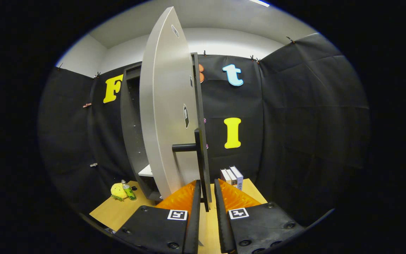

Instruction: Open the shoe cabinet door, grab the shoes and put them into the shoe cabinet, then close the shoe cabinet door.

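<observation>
Jaws stand a narrow gap apart, and the gripper (207, 197) has the free edge of the shoe cabinet door (167, 116) running down into that gap. Whether the fingers (193, 211) actually press on the door edge I cannot tell; the edge sits closer to the left finger, with a sliver of space toward the right one.

That door is swung well out from the shoe cabinet (132, 134), so its pale inner face shows broadly and its dark outer edge points toward the gripper. A dark bar handle (197, 144) sticks out from the door just above the fingers, fixed by a short horizontal post.

Behind the door the cabinet's dark frame stands open, with a light shelf (146, 171) visible low inside. It rests on the wooden tabletop (115, 211), toward the back edge.

Near the tabletop's left back corner, beside the cabinet, lie a yellow plush toy (118, 191) and a small green bottle (129, 191), touching or nearly so. Toward the right back corner, beyond the right finger, a few books (233, 177) stand upright together.
</observation>
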Demonstrator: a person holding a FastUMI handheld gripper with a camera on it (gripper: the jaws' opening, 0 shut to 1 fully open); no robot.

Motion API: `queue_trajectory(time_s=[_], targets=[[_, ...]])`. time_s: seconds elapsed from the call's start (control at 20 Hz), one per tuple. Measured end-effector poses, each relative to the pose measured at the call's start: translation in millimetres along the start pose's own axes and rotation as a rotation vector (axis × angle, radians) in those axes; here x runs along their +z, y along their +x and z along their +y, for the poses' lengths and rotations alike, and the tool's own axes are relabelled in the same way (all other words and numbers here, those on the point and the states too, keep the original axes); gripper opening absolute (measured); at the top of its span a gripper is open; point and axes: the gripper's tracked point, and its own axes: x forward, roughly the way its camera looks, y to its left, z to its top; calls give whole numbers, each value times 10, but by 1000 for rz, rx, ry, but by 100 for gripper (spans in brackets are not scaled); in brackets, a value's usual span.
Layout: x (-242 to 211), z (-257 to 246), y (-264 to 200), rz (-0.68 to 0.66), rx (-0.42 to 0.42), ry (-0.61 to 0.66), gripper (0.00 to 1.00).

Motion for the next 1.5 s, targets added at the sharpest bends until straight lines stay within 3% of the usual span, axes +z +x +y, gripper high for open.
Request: queue_trajectory(time_s=[0.15, 0.35, 0.65, 0.8, 1.05, 1.25, 1.5], targets=[[41, -155, -99, -22, -45, -15, 28], [103, -121, -253, -54, -37, -30, 28], [-283, 586, -461, -28, 92, -61, 28], [-754, 1031, -360, 50, 184, -69, 28], [-1726, 1582, -167, 190, 203, -23, 28], [-2626, 1912, 90, 315, 142, 26, 28], [-3731, 1980, 209, 450, 29, 7, 28]])
